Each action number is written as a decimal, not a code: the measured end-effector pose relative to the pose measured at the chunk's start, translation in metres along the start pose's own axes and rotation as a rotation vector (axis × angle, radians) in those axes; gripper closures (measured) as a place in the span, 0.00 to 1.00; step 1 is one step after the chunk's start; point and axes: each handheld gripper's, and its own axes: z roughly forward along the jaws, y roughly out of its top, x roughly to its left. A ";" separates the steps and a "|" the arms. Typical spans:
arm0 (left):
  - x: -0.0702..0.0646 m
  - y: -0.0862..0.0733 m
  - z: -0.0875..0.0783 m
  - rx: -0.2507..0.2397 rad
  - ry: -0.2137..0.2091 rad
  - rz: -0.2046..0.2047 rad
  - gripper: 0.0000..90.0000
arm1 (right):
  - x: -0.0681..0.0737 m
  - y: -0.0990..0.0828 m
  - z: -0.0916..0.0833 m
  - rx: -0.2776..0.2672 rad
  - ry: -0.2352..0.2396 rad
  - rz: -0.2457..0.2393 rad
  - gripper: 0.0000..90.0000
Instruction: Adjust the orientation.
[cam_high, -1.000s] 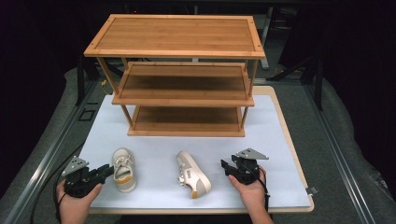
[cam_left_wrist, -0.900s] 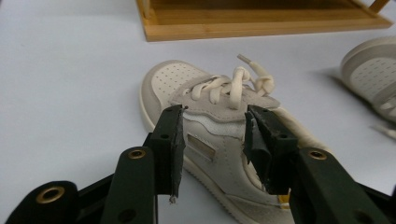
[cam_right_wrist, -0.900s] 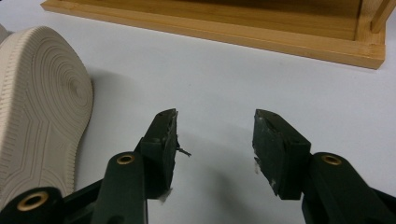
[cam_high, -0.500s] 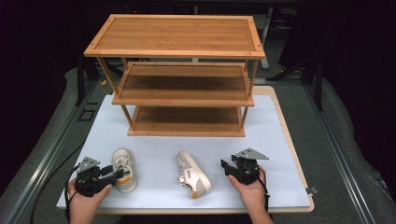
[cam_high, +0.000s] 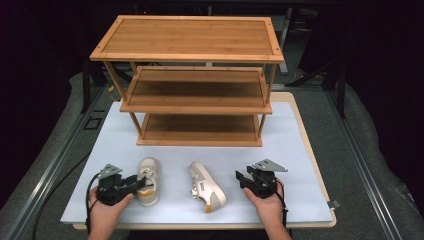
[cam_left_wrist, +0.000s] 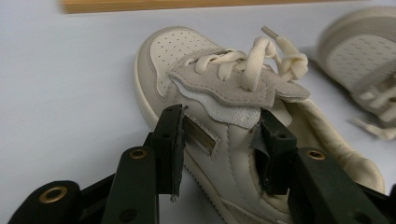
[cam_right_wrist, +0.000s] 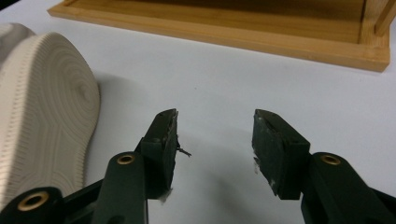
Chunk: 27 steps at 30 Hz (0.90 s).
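Two small cream shoes lie on the white mat (cam_high: 300, 150). The left shoe (cam_high: 148, 172) (cam_left_wrist: 224, 88) stands upright, toe towards the rack. The right shoe (cam_high: 206, 186) (cam_left_wrist: 359, 60) lies on its side; its ribbed sole (cam_right_wrist: 42, 107) faces my right gripper. My left gripper (cam_high: 141, 183) (cam_left_wrist: 219, 135) straddles the left shoe's side wall, one jaw outside, the other in the shoe's opening. Its jaws have just been closing with that wall between them, and I see no squeeze on it. My right gripper (cam_high: 241, 179) (cam_right_wrist: 215, 135) hovers open over bare mat, right of the right shoe.
A three-tier wooden shoe rack (cam_high: 200, 55) (cam_right_wrist: 233, 32) stands at the back of the mat, its bottom shelf near table level. A cable trails from the left gripper off the front left. Dark floor surrounds the table.
My left hand has slid right, from beside the left shoe until its jaws reach over the shoe's side. The right hand and both shoes have stayed put.
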 end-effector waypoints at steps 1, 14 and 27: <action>-0.005 0.002 0.004 0.004 -0.014 0.009 0.65 | 0.002 0.000 -0.001 -0.011 0.005 -0.009 0.59; -0.024 0.009 0.024 0.000 -0.101 0.090 0.65 | 0.028 0.007 -0.020 -0.055 0.090 -0.135 0.97; -0.023 0.000 0.023 -0.064 -0.101 0.064 0.58 | 0.059 0.007 -0.023 -0.057 0.139 -0.251 0.92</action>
